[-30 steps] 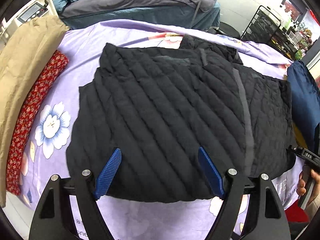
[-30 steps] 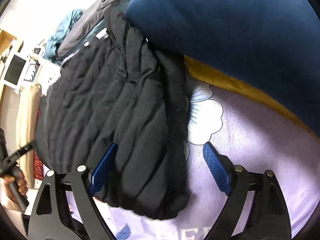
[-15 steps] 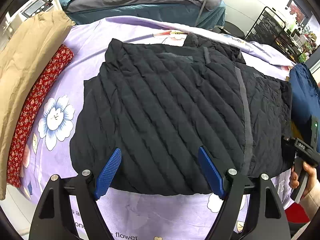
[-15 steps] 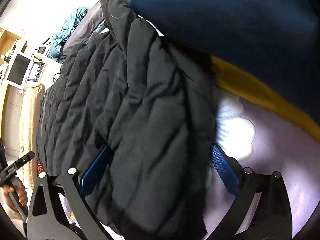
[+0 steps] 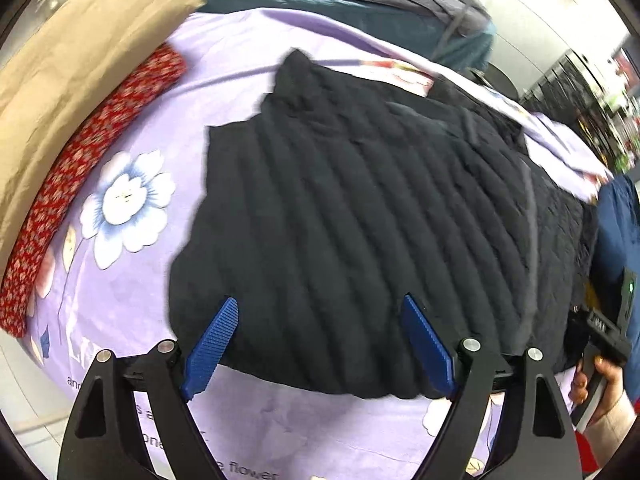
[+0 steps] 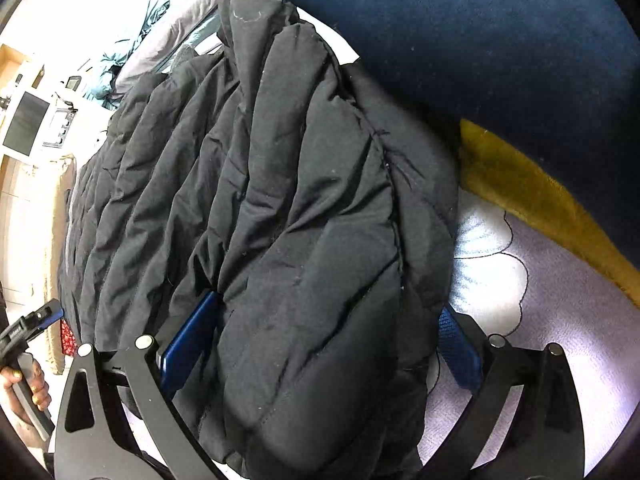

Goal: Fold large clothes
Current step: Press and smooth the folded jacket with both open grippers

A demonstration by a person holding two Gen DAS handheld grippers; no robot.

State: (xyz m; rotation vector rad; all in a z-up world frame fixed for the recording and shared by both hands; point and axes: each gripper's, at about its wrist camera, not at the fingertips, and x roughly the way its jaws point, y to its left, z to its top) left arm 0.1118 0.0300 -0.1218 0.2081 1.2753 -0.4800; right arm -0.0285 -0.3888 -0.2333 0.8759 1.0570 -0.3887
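**Black quilted jacket spread on a lilac floral sheet, with a gripper at each end of its near hem.**

The black quilted jacket [image 5: 360, 216] lay flat on the lilac floral sheet [image 5: 132, 280], its hem toward the cameras. The left gripper [image 5: 320, 344] hung over the hem with its blue pads [image 5: 212, 344] apart and widening; the cloth lay below them, unpinched. The right gripper [image 6: 320, 344] stood at the jacket's right-hand edge, its jaws spread wide around a thick roll of fabric [image 6: 320, 300]; whether the pads pressed on it could not be told. A navy garment [image 6: 480, 48] over a mustard one [image 6: 528, 196] lay just beside that edge. A red patterned cloth [image 5: 92, 172] and a tan garment [image 5: 68, 52] lay along the sheet's left side, apart from the jacket. A hand [image 5: 604, 392] gripped the right gripper's handle.
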